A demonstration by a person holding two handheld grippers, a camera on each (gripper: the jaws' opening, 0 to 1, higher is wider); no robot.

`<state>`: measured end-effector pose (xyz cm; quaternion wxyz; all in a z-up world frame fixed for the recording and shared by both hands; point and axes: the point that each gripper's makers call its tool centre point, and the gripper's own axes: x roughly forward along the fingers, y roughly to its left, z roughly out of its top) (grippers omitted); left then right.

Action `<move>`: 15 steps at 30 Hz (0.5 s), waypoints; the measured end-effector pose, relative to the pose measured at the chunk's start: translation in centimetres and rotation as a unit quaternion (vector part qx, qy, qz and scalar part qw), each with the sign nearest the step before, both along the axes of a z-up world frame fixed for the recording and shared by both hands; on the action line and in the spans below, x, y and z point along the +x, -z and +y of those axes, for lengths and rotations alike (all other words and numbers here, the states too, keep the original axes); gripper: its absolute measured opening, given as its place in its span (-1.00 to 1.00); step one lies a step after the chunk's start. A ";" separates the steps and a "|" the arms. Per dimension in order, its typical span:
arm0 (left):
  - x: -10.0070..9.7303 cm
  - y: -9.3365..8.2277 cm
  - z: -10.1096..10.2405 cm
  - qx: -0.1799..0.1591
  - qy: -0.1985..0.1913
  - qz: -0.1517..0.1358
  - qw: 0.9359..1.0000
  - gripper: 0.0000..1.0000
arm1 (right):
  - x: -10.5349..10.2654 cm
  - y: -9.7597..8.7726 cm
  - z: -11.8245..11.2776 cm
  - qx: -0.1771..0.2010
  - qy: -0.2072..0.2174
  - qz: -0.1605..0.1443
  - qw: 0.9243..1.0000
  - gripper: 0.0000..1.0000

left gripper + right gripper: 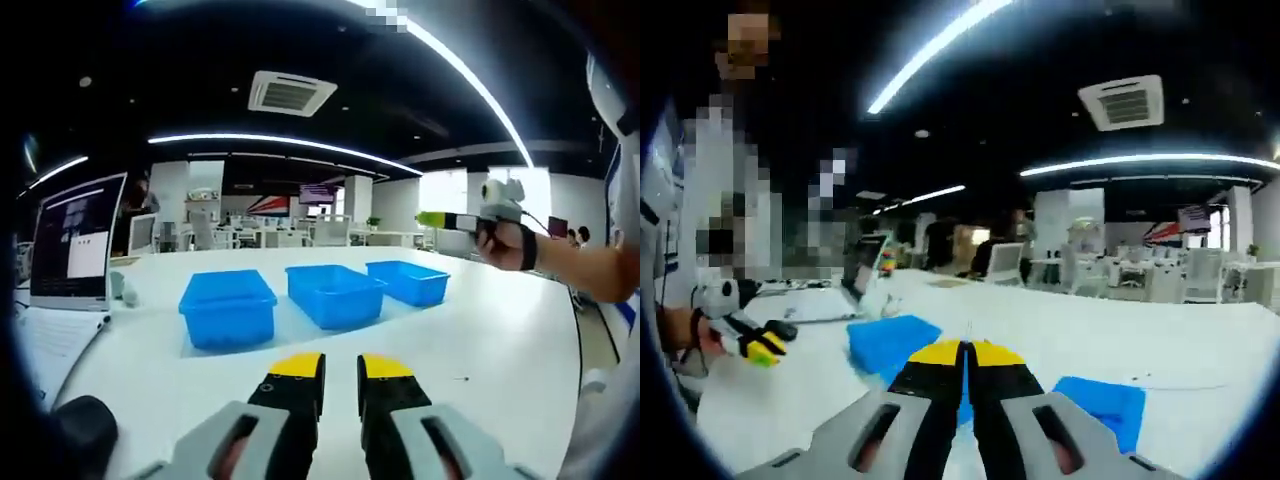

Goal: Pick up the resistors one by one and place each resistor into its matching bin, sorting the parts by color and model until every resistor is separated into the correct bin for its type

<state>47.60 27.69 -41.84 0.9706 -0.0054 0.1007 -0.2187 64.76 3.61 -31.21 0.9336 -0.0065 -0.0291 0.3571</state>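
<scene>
Resistors are hard to find from where things stand: the one candidate is a small dark speck on the white table, lying just right of the left gripper and well short of the three blue bins. It is too small to say which way its long axis runs or where its leads point.

The left gripper hangs low over the table with its yellow-tipped jaws a narrow gap apart and nothing between them. The right gripper is held up off the table, over toward the bins, its jaws pressed together. A thin sliver shows at the tips, but I cannot tell whether that is a part pinched there.

My guess is that the step in hand is a pick or a carry to a bin. To do it well, I would come down on the part's body across its long axis, not on the wire leads, and close gently so it does not flick away on the smooth top. Then check colour and model before choosing a bin, and release low inside its walls.
</scene>
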 end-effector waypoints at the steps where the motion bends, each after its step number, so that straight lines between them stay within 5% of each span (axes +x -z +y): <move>1: 0.0 0.0 -0.1 0.000 0.001 0.000 1.000 -0.68 | 0.5 0.0 -0.9 0.009 0.013 0.003 1.000 -0.90; 10: 0.0 0.0 -0.5 0.000 0.002 0.002 1.000 -0.68 | 2.0 1.6 -3.9 0.017 0.048 0.020 0.999 -0.90; 13: 0.0 0.1 -0.5 -0.002 0.001 0.004 1.000 -0.68 | 2.8 2.7 -4.2 -0.008 0.059 0.029 0.998 -0.89; 15: 0.0 0.1 -0.5 -0.003 0.000 0.004 1.000 -0.68 | 3.9 5.1 -4.7 -0.063 0.069 0.061 0.994 -0.69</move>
